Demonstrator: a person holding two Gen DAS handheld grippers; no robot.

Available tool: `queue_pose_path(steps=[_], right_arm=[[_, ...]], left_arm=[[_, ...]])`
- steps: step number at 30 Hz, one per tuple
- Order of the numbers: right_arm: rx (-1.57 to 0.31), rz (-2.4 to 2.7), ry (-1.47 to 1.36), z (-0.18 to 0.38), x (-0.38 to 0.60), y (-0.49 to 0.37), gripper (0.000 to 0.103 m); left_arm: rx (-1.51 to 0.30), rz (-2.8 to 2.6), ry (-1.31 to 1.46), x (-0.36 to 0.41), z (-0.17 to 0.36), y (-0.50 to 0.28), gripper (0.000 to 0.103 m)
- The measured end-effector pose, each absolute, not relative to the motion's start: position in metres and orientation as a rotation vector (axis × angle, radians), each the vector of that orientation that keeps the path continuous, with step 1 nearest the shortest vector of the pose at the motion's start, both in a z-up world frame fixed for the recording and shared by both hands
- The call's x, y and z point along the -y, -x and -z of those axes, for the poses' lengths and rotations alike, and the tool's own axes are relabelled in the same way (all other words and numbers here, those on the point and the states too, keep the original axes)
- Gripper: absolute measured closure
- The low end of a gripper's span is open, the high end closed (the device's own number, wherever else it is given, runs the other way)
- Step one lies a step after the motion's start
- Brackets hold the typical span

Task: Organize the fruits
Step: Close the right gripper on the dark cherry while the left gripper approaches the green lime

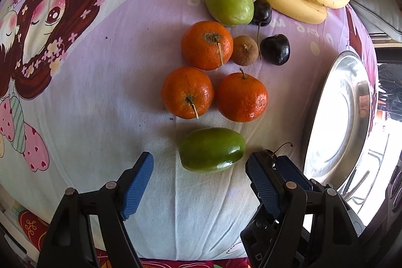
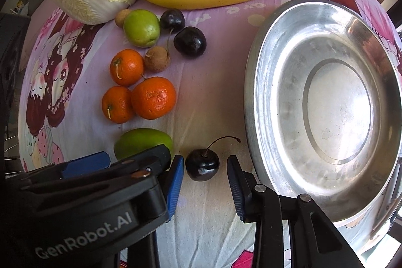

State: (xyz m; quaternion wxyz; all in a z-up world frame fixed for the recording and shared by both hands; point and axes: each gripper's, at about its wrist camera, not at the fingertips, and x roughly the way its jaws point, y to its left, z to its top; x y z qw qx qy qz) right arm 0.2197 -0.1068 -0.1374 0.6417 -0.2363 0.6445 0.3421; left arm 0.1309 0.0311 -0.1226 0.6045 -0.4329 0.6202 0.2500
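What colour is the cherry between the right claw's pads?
Dark purple-black cherry, clearest in the right wrist view.

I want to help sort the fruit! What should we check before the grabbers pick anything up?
1. Cherry sits between the right gripper pads: ok.
2. Pads squeezing the cherry yet: not ok, small gaps show on both sides.
3. Metal bowl has room: ok, nothing inside.
4. Left gripper open wide enough for the green fruit: ok.
5. The two grippers have room between them: not ok, they sit very close together.
6. Cherry stem clear of the pads: ok.
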Motion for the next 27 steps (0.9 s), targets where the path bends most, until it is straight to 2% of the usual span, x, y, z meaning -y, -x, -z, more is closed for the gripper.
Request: queue_pose_path(steps=[5,8,13,15,19,23,27], right_arm=[[-1.468,-0.786,0.531,0.143,0.11,-0.217,0.074],[-1.469,-0.785,0.526,0.146,0.111,-0.217,0.074],[-1.471,-0.79,0.526,0.143,0.113,-0.221,0.074],[-1.475,-0.792,0.521,0.142,0.114,-0.222,0.074],[-1.471,-0.79,0.526,0.137,0.119,-0.223,0.074],[-1.465,-0.796,0.528,0.132,0.121,-0.221,0.074],[-1.459,-0.801,0.528,0.127,0.12,-0.218,0.074]], left_arm=[[-1.432,-0.578,1.011,-0.026,0.132,-0.137,0.027],[-1.431,-0.577,1.022,-0.023,0.139,-0.141,0.038],[-1.426,-0.557,1.045,-0.019,0.133,-0.123,0.045],[-1.421,-0.554,1.05,-0.017,0.131,-0.122,0.052],[-1.429,-0.562,1.04,-0.015,0.117,-0.12,0.056],[-1.432,-0.567,1.039,-0.013,0.11,-0.117,0.068],[-1.416,-0.557,1.061,-0.013,0.109,-0.114,0.068]])
